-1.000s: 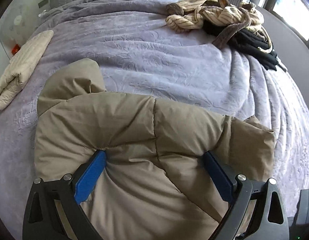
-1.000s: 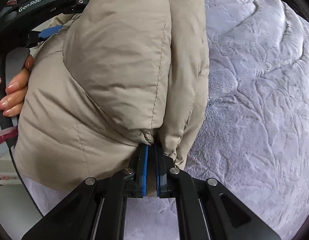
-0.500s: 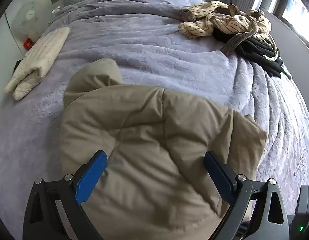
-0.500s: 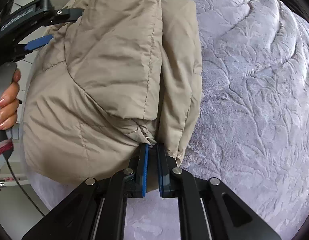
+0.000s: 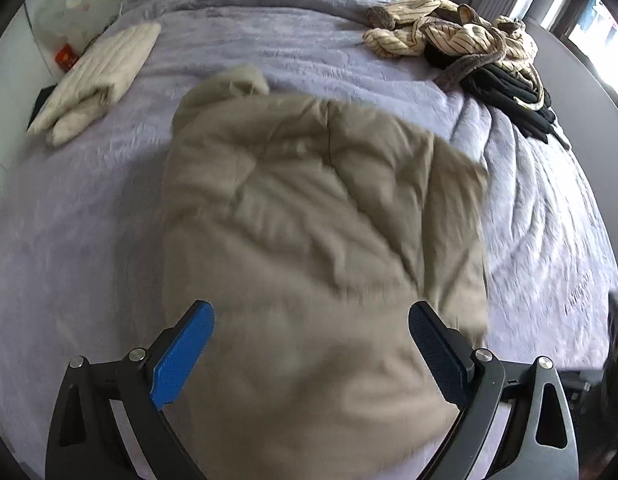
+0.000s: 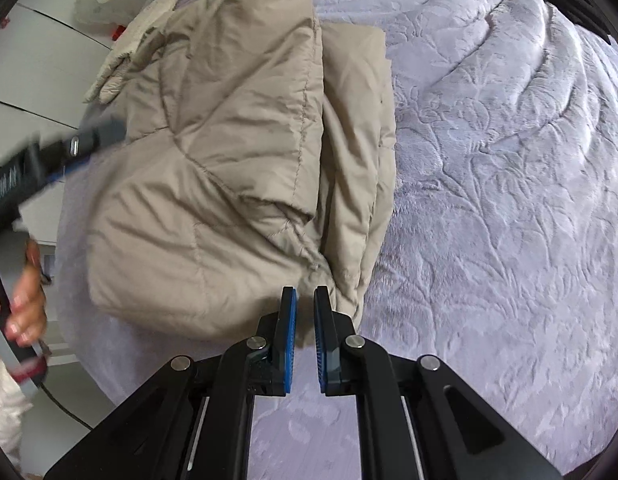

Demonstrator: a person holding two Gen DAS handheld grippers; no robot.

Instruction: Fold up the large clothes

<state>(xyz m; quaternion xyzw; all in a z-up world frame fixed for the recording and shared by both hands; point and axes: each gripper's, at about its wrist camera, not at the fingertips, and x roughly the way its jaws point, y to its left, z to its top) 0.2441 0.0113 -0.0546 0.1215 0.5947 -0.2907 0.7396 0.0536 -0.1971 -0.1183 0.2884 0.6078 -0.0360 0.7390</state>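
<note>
looking down through both wrist cameras, i see the folded beige puffer jacket point(image 5: 309, 240) lying on the lilac bedspread point(image 5: 89, 208), near the bed's foot edge. my left gripper point(image 5: 311, 344) hangs above the jacket's near end with its blue pads spread wide, nothing pinched between them; that view is blurred. my right gripper point(image 6: 305, 320) sits over the jacket's near corner, its jaws a narrow slit apart and, as far as i can see, clear of the fabric, which lies just beyond the tips. in the right view, beyond the jacket's far side, a hand point(image 6: 27, 300) grips the other tool's handle. further up the bed from the jacket lie a folded cream quilted garment point(image 5: 97, 76), and, well apart from it, a heap of striped and black clothes point(image 5: 469, 52).
</note>
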